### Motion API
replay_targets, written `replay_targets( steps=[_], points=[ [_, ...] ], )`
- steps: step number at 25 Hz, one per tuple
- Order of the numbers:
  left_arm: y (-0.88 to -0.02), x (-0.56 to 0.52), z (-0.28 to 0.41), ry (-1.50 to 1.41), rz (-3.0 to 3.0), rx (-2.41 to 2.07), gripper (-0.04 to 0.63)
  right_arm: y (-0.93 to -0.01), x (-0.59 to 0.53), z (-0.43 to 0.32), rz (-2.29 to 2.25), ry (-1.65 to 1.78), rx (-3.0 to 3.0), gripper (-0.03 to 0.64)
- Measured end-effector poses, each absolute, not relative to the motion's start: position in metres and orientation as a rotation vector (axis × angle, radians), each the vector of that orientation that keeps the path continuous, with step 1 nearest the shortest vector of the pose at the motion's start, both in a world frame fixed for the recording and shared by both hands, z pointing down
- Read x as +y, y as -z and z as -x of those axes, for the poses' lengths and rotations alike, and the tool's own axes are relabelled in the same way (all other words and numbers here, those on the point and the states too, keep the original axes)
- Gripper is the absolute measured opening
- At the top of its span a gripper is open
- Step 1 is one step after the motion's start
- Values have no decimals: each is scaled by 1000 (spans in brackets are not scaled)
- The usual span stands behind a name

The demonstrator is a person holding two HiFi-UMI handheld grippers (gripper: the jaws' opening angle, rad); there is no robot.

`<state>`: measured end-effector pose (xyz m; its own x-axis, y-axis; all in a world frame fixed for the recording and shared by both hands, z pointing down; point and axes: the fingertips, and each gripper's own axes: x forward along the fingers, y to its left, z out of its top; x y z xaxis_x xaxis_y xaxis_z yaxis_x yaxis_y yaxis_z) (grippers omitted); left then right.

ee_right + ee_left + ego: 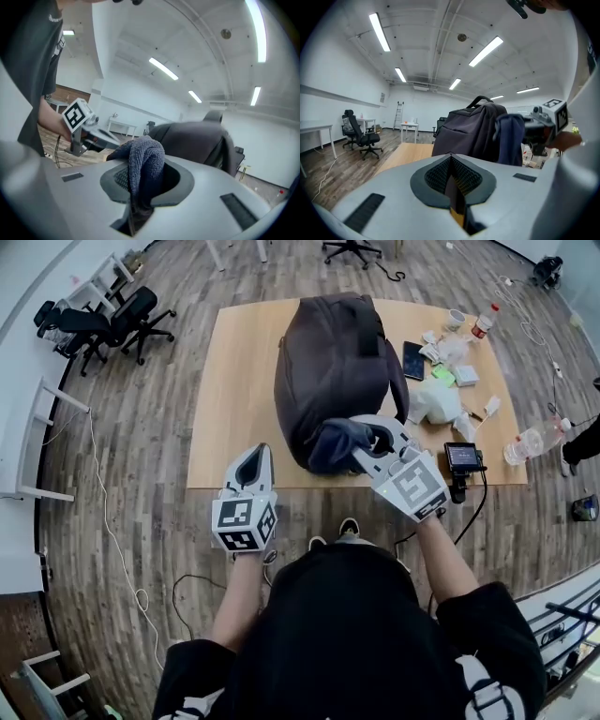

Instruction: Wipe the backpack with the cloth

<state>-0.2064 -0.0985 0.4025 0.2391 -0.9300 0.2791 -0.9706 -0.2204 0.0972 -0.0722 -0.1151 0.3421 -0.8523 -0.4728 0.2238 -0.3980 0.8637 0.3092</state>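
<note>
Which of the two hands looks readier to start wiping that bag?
Right. The right gripper is clamped on the cloth, right at the backpack's near end. The left gripper is shut and empty, off to the backpack's side.

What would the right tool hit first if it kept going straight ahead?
Probably the backpack. The right tool, shut on the cloth, points at its near end and looks very close, though depth is hard to judge.
</note>
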Motion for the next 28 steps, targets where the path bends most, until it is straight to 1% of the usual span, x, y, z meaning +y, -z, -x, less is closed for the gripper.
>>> replay_targets(
  steps=[4, 7, 11, 14, 19, 23, 28],
  points=[
    [-399, -92, 206, -234, -2265, -1780, 12, -246, -152, 55, -927, 578, -2752, 58],
    [-398, -88, 205, -227, -2268, -1781, 12, -214, -184, 56, -954, 661, -2659, 58],
    [-399, -81, 209, -213, -2259, -1785, 12, -232, -175, 84, -896, 729, -2591, 57],
    [-401, -76, 214, -211, -2243, -1791, 12, -239, -166, 86, -944, 827, -2526, 57],
    [-404, -70, 227, -214, -2219, -1810, 12, -246, -154, 88, -956, 856, -2471, 58],
    [-408, -69, 234, -214, -2214, -1814, 12, -268, -132, 105, -919, 821, -2499, 57],
    [-413, -63, 241, -236, -2204, -1811, 12, -284, -122, 100, -959, 683, -2638, 57]
  ],
)
